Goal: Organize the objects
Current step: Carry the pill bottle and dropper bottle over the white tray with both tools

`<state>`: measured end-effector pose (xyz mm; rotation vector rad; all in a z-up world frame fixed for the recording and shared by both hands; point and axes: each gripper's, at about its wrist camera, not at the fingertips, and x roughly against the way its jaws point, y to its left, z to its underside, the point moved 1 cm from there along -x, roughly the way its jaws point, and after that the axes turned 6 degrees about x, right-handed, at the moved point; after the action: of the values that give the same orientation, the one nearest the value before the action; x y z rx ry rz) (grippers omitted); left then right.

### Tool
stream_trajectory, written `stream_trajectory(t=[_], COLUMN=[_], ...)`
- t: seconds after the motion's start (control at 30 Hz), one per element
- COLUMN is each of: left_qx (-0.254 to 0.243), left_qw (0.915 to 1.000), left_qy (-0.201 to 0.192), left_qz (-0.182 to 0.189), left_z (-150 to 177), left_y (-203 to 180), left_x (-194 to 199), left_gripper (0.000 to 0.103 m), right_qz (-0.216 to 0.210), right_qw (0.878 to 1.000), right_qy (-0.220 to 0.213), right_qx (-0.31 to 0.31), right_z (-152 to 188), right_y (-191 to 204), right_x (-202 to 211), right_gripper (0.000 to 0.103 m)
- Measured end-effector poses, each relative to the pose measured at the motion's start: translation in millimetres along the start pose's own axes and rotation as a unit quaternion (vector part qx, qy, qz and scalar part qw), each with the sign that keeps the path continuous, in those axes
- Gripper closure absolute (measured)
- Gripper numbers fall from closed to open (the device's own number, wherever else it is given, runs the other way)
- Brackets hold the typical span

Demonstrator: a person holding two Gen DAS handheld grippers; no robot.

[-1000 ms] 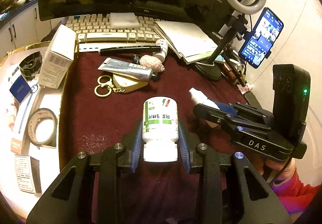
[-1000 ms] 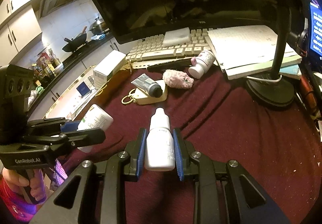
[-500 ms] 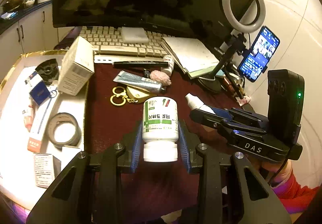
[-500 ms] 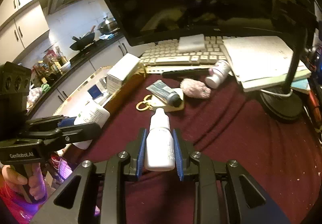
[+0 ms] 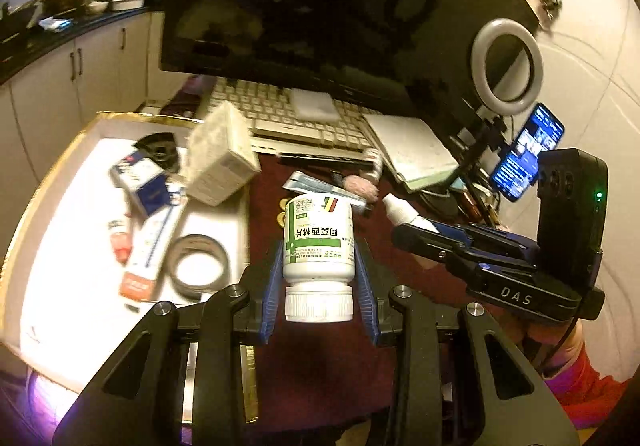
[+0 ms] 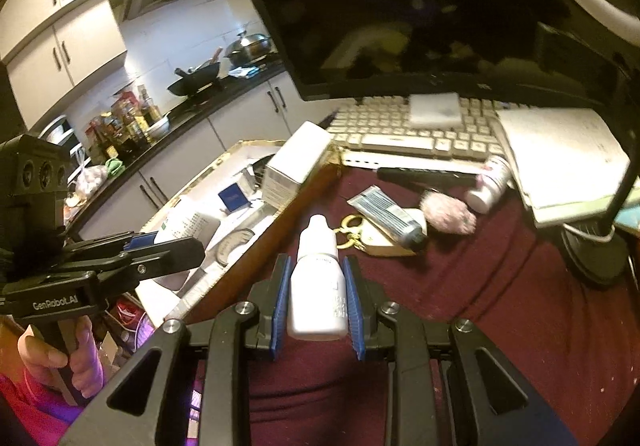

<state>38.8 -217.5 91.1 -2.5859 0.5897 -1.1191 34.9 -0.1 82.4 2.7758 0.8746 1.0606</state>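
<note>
- The left tool (image 5: pixel 320 278) is clamped on a white pill bottle (image 5: pixel 318 246), carried above the surface (image 5: pixel 320 366).
- The right tool (image 6: pixel 316 306) is clamped on a small dropper bottle (image 6: pixel 318 286), also held in the air.
- Done: the gold-edged tray (image 5: pixel 24 213) at 9 o'clock already holds boxes and a tape roll (image 5: pixel 198 266).
- Left: both bottles are not yet set down, and a tube (image 6: pixel 390 215), a keyring (image 6: pixel 352 232), a fuzzy ball (image 6: pixel 450 211) and another bottle (image 6: pixel 490 185) lie loose toward 12 o'clock.

A home, desk with monitor (image 5: pixel 320 5), keyboard (image 5: pixel 280 117); kitchen counter behind (pans (image 6: pixel 196 75), cabinets (image 6: pixel 60 45))
</note>
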Motion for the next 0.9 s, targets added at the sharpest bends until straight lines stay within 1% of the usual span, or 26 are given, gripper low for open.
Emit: stream_trajectory(t=[0.17, 0.3, 0.47, 0.63, 0.77, 0.9], left_qx=[0.026, 0.055, 0.08, 0.098, 0.104, 0.108], left_qw=[0.9989, 0.9959, 0.9918, 0.9885, 0.9877, 0.9872], left_qy=[-0.017, -0.033, -0.041, -0.03, -0.02, -0.014], left_qz=[-0.034, -0.063, -0.091, -0.112, -0.115, -0.116], left_z=[0.2, 4.8, 8.3, 10.6, 13.4, 15.2], left_y=[23.4, 51.3, 81.6, 106.2, 115.2, 122.7], left_x=[16.5, 33.6, 41.9, 32.9, 24.6, 20.4], left_gripper=[0.07, 0.07, 0.07, 0.07, 0.07, 0.07], right_qz=[-0.016, -0.032, -0.051, -0.068, -0.082, -0.087], right_qw=[1.0, 0.999, 0.998, 0.996, 0.995, 0.994], right_qy=[0.005, 0.008, 0.017, 0.026, 0.036, 0.045], right_qx=[0.011, 0.021, 0.036, 0.044, 0.047, 0.049], right_z=[-10.5, -17.0, -24.3, -30.8, -36.3, -39.5], right_y=[12.2, 22.6, 38.9, 53.7, 64.6, 69.8], right_x=[-8.0, -12.9, -27.9, -44.7, -59.1, -71.1], right_gripper=[0.078, 0.078, 0.078, 0.078, 0.078, 0.078])
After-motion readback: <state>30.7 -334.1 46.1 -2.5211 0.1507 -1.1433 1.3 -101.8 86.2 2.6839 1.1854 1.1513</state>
